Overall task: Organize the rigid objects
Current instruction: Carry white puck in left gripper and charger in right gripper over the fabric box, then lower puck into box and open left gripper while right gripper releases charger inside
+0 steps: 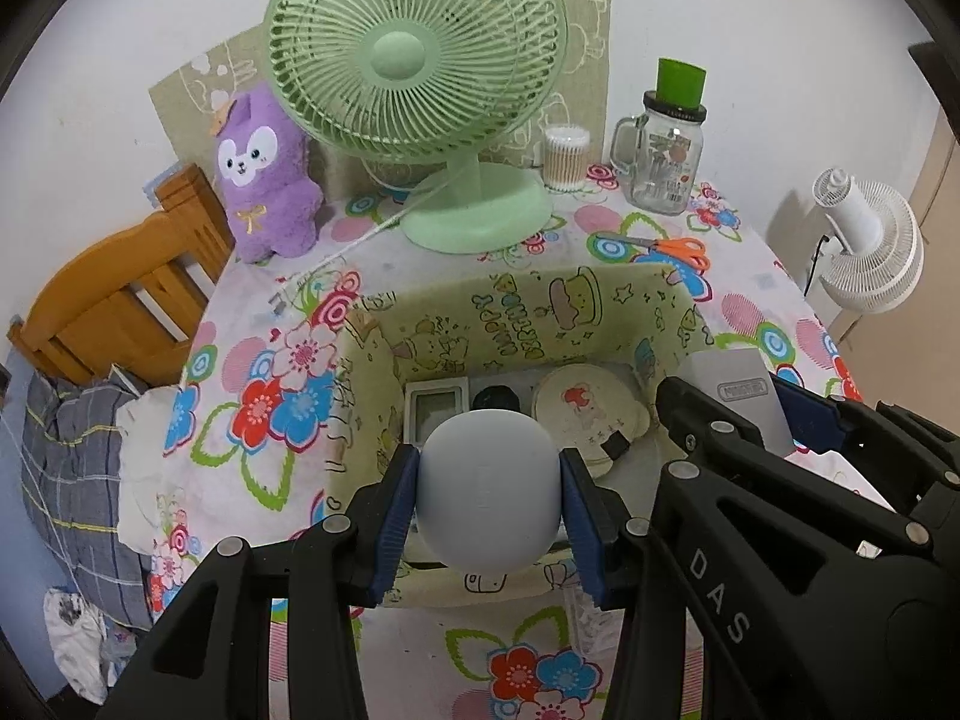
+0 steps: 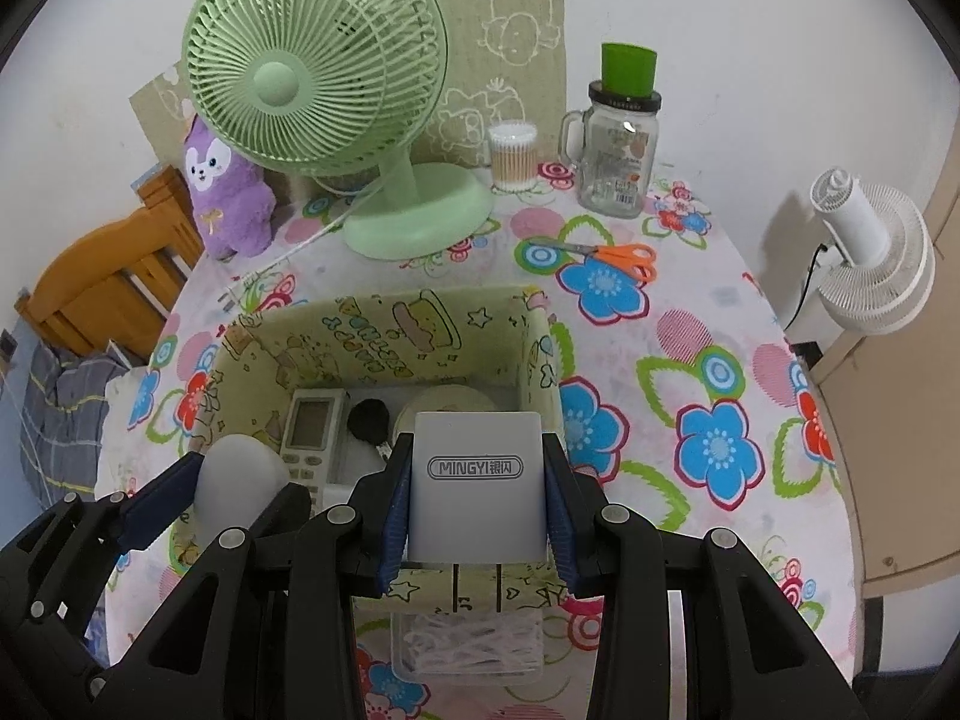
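Flowered cloth covers the worktop (image 2: 720, 324), and low in both frames the left tool (image 1: 489, 501) clamps a rounded grey object (image 1: 486, 489) while the right tool (image 2: 477, 495) clamps a white charger (image 2: 477, 486), both apparently poised over the fabric bin (image 2: 384, 330) for dropping in.

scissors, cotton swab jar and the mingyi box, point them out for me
scissors (image 2: 624, 257): right wrist view, on the orange handles
cotton swab jar (image 2: 512, 157): right wrist view, middle of its clear side
mingyi box (image 2: 477, 516): right wrist view, on its white front below the logo
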Demonstrator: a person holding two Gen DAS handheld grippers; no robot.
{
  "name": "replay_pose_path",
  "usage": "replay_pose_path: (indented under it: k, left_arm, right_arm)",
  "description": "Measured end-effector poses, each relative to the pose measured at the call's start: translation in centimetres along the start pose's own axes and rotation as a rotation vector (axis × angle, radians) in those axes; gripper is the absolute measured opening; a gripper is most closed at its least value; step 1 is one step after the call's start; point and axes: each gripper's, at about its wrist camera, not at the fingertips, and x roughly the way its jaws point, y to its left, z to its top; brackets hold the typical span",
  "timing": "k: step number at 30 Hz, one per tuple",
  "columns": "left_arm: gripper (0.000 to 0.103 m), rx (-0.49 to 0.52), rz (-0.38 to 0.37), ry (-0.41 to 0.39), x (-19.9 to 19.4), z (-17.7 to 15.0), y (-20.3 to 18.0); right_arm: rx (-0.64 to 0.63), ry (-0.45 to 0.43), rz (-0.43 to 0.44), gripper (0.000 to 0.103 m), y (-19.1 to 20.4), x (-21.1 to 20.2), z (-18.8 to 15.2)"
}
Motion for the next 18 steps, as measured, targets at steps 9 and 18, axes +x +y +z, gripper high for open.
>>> replay_pose_path:
  k: [9,18]
  left_arm:
    - [0.048,0.005,-0.022,0.009,1.0,0.7,-0.1]
    - [0.048,0.003,-0.03,0.009,2.5,2.2,0.1]
  right_arm:
    - [-0.001,-0.029,-0.036,0.057,-0.2,0.4,0.6]
    - [-0.006,-0.043,-0.075,0.073,-0.3,1.4,2.1]
